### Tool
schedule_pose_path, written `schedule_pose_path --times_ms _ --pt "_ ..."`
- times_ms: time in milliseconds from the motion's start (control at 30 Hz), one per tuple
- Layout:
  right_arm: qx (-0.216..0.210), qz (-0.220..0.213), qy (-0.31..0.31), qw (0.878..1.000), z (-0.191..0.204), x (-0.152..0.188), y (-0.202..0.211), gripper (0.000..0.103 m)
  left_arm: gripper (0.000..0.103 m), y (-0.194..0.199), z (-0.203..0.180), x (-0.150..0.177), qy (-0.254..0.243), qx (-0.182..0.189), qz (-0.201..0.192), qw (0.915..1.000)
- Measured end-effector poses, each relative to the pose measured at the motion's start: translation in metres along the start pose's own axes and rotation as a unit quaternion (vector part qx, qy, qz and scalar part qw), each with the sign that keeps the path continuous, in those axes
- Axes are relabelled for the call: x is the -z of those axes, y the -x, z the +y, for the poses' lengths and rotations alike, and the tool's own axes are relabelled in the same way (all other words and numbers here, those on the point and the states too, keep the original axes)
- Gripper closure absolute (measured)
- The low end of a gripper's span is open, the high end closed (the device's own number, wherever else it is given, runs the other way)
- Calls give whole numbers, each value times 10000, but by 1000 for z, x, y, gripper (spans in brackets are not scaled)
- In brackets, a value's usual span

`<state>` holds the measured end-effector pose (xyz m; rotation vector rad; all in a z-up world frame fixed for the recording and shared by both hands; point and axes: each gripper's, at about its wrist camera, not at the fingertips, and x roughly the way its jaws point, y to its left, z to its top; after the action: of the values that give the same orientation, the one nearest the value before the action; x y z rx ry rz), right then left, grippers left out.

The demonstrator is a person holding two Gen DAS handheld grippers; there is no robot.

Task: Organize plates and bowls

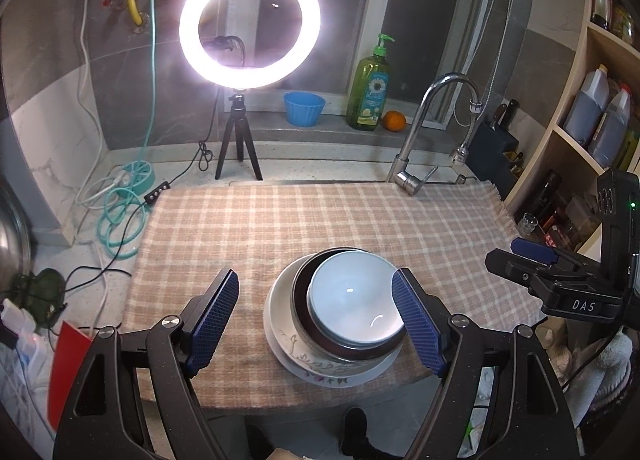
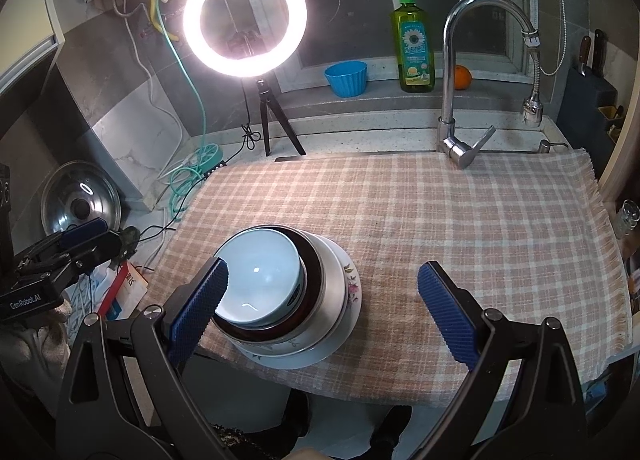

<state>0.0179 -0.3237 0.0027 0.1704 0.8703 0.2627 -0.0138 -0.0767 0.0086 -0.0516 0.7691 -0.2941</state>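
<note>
**Stacked dishes on the checked cloth, both claws wide and empty**

A peach-and-white checked cloth (image 1: 320, 219) covers the counter in front of a chrome tap (image 2: 472, 59). Behind it a lit ring light (image 1: 250, 25) stands on a small tripod, and the window ledge carries a blue cup (image 1: 304, 108), a green soap bottle (image 1: 370, 87) and an orange (image 1: 395, 120). A steel pot lid (image 2: 80, 201) leans at the left wall.

Near the cloth's front edge sits one stack: a floral plate (image 1: 320, 374) at the bottom, a dark-rimmed bowl (image 1: 352, 354) on it, and a pale blue bowl (image 1: 356, 300) nested inside, empty.

The left gripper (image 1: 316, 318) hangs spread wide, holding nothing, the stack between its fingers. The right gripper (image 2: 320, 308) is equally wide and empty, its left pad overlapping the blue bowl's rim in view; whether they touch I cannot tell.
</note>
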Motion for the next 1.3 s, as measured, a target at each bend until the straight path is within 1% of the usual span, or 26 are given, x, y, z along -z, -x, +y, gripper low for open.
schedule_pose_path --times_ms 267,1067,1300 --pt "6 -4 -4 10000 2 1 0 5 24 -1 1 -1 -25 -52 -20 10000" --pt "17 38 -16 10000 2 0 -2 5 24 -4 0 -3 25 -12 7 10000" --pt "25 58 -22 10000 1 -1 -4 5 24 -6 1 -5 46 -86 -10 10000"
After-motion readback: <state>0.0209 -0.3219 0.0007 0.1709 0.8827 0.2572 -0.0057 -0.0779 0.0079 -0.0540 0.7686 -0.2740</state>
